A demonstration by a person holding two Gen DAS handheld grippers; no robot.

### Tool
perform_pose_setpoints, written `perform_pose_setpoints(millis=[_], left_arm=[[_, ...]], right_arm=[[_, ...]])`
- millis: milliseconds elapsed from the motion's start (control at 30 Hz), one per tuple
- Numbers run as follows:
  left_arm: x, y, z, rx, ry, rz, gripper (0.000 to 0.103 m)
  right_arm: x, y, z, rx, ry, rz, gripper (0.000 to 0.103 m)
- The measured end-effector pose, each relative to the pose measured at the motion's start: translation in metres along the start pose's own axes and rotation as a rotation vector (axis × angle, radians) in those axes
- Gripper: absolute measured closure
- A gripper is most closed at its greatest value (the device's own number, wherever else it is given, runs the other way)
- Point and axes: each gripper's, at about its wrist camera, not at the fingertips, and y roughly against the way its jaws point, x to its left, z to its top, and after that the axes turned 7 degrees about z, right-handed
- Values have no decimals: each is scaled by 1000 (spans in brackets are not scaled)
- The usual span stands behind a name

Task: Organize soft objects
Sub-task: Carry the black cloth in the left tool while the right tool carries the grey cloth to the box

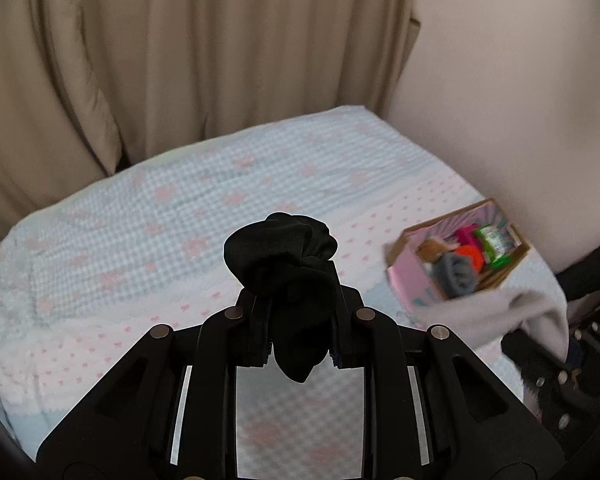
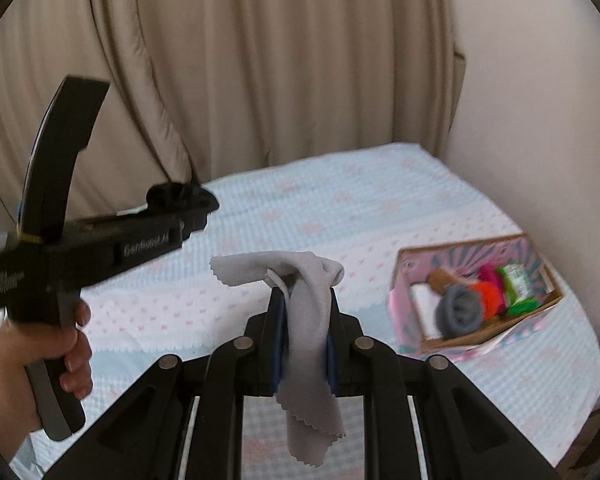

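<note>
The left gripper [image 1: 298, 320] is clamped on a bunched black cloth [image 1: 284, 248], which bulges above the fingertips and hangs in a dark fold below them, between the two arms of the tool. The right gripper [image 2: 304, 320] is closed tight on a grey cloth [image 2: 308, 320] with pinked, zigzag edges; one corner drapes over the fingertips toward the left and a longer tail falls behind the pads toward the camera. Both grippers are held up above a bed [image 1: 140, 220] covered in a pale blue and pink patterned sheet, neither cloth touching it. From the right wrist view, the left gripper shows to the left and slightly ahead, a hand [image 2: 40, 356] wrapped round its handle, the black cloth at its tip. Ahead and to the right of both grippers, an open cardboard box [image 2: 404, 300] with pink printed sides rests on the sheet near the wall [image 2: 540, 120]. Inside it lie a rolled grey item [image 2: 460, 312], orange, pink and green pieces, blurred. Beyond the bed hangs a beige curtain [image 1: 180, 60].
</note>
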Motion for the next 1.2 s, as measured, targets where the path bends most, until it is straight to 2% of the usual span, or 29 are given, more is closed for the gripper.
perform_pose_setpoints(millis=[133, 300, 433, 567, 767, 900, 1100, 1200], left_arm=[[-30, 24, 12, -14, -16, -24, 85], [-82, 40, 23, -19, -43, -43, 85], [-124, 41, 34, -17, -27, -37, 85], [-164, 33, 43, 13, 19, -7, 85], [-232, -6, 51, 71, 51, 14, 85], [-264, -39, 47, 123, 89, 26, 85], [-290, -102, 28, 243, 155, 54, 85], [-291, -130, 17, 299, 188, 76, 85]], right_arm=[[-18, 30, 21, -24, -1, -10, 87], [-59, 53, 42, -15, 3, -16, 87], [-109, 63, 60, -10, 0, -9, 87], [-168, 58, 74, 52, -20, 34, 87], [-251, 40, 83, 137, -8, 84, 87], [-298, 13, 78, 198, -17, 113, 87], [-349, -39, 67, 309, -54, 145, 87], [-366, -73, 61, 369, -98, 189, 87]])
